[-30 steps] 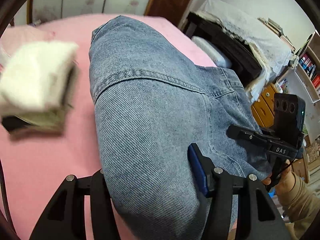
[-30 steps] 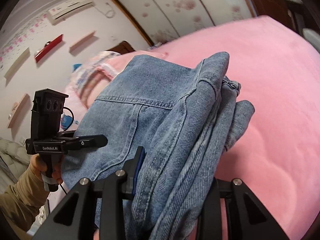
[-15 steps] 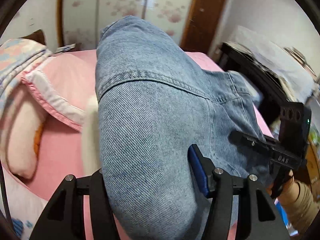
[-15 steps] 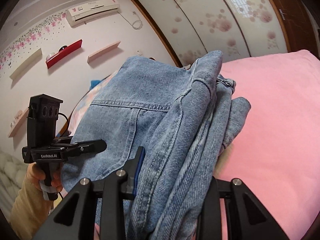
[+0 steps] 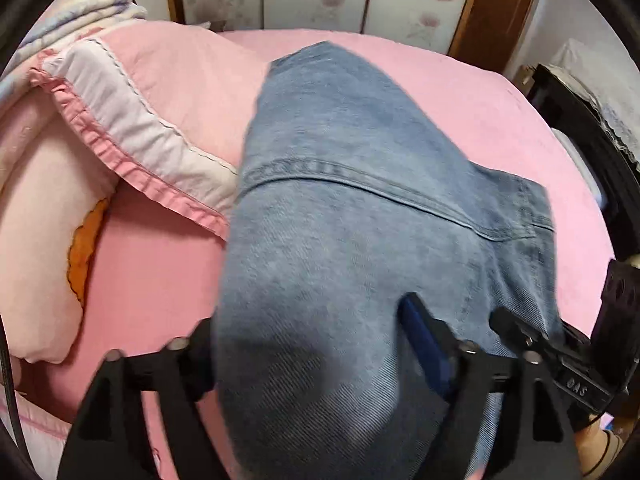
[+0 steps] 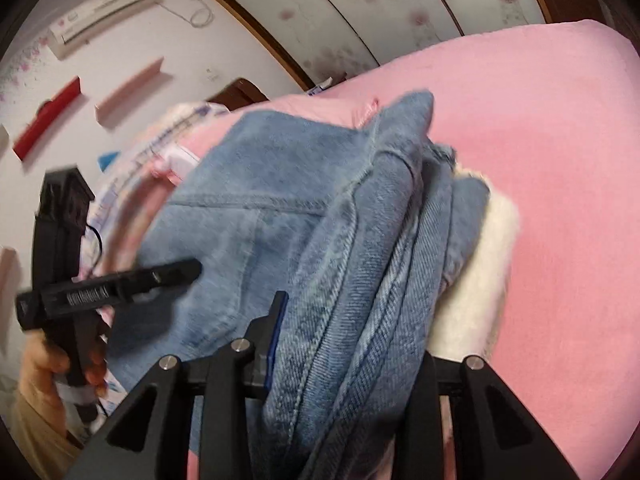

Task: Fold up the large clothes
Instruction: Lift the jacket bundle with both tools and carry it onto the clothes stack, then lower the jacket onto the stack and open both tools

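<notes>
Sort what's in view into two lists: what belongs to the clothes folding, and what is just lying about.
Part of the job:
- folded blue denim garment
- left gripper, shut on the denim
- right gripper, shut on the denim
- folded fluffy cream garment, under the denim

Lying about:
- pink bed sheet
- pink quilt with white border
- white air conditioner
- red wall shelf

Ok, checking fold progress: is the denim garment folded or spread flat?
Folded. The denim garment shows several stacked layers at its edge, clamped by both the right gripper and left gripper.
</notes>
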`<state>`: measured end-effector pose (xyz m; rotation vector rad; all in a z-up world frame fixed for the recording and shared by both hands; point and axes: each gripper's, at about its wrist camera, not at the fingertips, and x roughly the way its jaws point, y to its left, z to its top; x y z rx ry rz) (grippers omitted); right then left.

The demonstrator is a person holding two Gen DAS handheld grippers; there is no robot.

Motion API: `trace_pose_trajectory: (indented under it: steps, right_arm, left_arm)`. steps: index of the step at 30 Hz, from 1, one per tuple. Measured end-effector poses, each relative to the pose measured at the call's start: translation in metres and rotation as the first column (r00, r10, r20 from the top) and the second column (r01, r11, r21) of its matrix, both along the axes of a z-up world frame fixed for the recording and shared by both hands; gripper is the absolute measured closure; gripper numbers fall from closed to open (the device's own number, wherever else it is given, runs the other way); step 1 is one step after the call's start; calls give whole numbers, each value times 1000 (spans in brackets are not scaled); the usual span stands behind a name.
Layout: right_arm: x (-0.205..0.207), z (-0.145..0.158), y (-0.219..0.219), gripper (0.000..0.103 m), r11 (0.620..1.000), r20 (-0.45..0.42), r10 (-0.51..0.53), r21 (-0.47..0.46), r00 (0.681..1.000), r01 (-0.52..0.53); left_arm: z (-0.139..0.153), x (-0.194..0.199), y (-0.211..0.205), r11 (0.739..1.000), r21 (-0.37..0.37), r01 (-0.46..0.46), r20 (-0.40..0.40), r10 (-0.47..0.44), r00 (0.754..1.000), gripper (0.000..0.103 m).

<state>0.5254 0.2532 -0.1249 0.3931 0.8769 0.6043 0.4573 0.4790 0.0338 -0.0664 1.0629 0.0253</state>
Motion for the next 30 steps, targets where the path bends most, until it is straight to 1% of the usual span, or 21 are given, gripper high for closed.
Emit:
trace_pose_trajectory:
  steps: [1,2,3,4,6,8,9,10,11,13,15,17,19,20,23,27,30]
  right_arm:
    - [-3,-3,1,63,1000,11,-7,2,1000,7]
    - [-5,-4,0,62,1000,17,-6,2,1000,6]
    - [-7,-4,2,61,1000,26,-3,-5,1000,3]
    - [-8,-5,4,60,1000,36,1,-19,999,0]
    - [-11,-2,7,58,999,43,3,-43,999,-2]
    - [-11,5,11,53,997,46,5,-75,999,-1]
    - [-14,10,12,49,995,50,4,-105,999,2]
    - [-13,13,16,44,992,51,1,-129,999,5]
    - [-14,17,15,43,988,50,-4,-157,999,12]
    - [-20,26,11,40,980,57,-9,-197,998,21]
    - [-28,34,6,39,974,58,-18,-225,998,31]
    - [-37,43,-5,33,970,48,-32,-241,998,43]
    - [-46,52,-14,31,971,44,-36,-236,998,46]
    - [-53,57,-18,31,970,45,-36,-238,998,45]
    - [-73,75,-27,31,962,52,-37,-269,998,50]
    - [-101,98,-41,31,957,56,-42,-285,998,56]
    - [-130,118,-55,31,948,71,-34,-312,997,55]
  left_arm:
    - [-2,-2,2,1000,2,-4,1,4,1000,14]
    - [-3,-3,3,1000,13,-13,0,13,1000,9]
    - [-3,-6,0,999,23,-22,3,22,1000,7]
    - [-5,-6,5,999,30,-38,4,38,999,2]
    - [-8,-8,10,998,44,-51,17,50,999,0]
    - [-6,-13,5,993,112,-47,58,41,997,0]
    - [-2,-16,-4,985,168,-41,85,27,996,0]
    - [3,-20,-11,978,202,-43,100,23,995,0]
    - [5,-21,-17,970,240,-48,114,21,993,0]
    - [10,-25,-27,956,284,-71,134,33,990,0]
    - [16,-32,-36,957,272,-96,152,56,987,0]
    - [22,-44,-46,970,216,-109,174,72,982,0]
    - [27,-56,-58,973,196,-125,182,89,979,0]
    - [29,-63,-63,972,198,-130,188,92,978,0]
    - [41,-90,-84,977,173,-127,207,90,974,0]
    - [56,-133,-114,973,191,-127,232,81,969,0]
    - [69,-166,-136,977,165,-136,247,92,965,0]
